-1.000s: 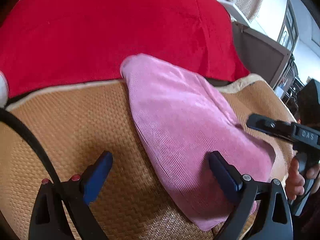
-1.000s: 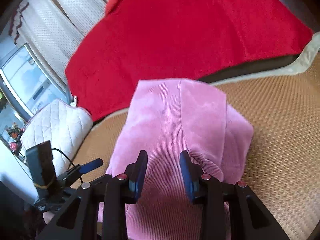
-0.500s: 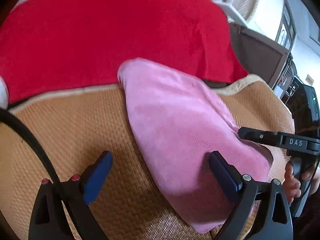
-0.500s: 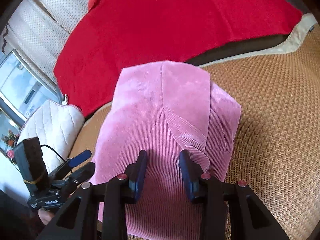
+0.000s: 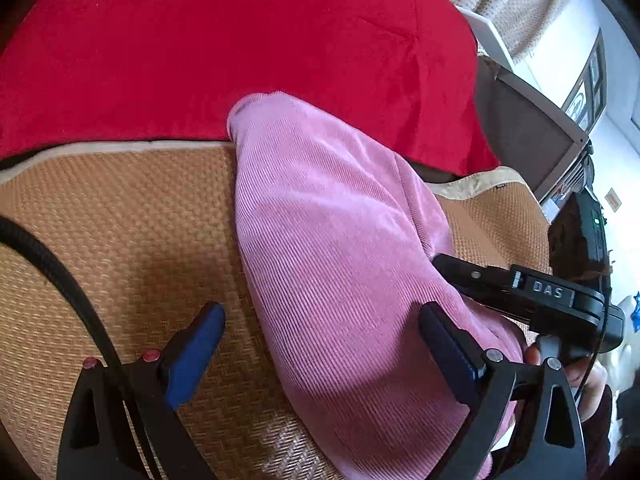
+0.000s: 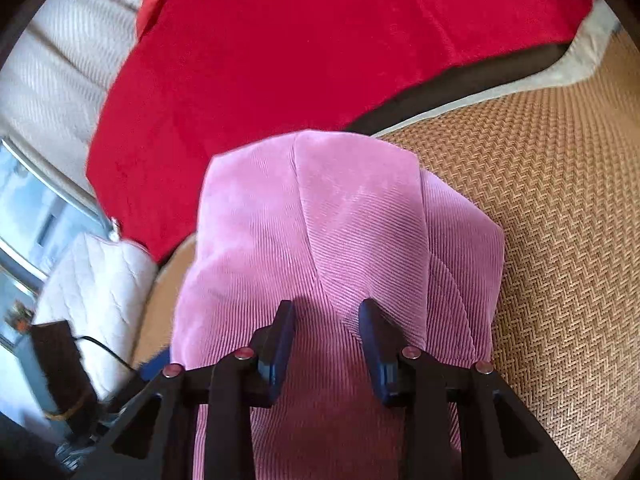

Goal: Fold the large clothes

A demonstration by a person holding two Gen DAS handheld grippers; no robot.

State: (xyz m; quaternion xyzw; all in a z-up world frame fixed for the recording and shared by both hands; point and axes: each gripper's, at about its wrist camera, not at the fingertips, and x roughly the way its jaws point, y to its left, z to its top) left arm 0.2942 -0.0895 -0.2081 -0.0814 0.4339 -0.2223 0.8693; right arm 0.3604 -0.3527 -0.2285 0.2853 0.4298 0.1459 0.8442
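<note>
Item: pink ribbed corduroy garment, folded into a long narrow bundle, lying on the tan woven-straw mat with its far end at the mat's pale bound edge, just before the red plush blanket. The blanket lies beyond the mat. A white quilted cushion sits off the mat's side, below the blanket in the right wrist view. Left gripper: blue-padded jaws spread wide, one pad over bare mat, the other over the garment's near part, nothing pinched. Right gripper: jaws part-spread above the garment's near end, nothing pressed between the pads; contact with the cloth cannot be told. A hand holds the right gripper's black handle at the garment's near corner.
</note>
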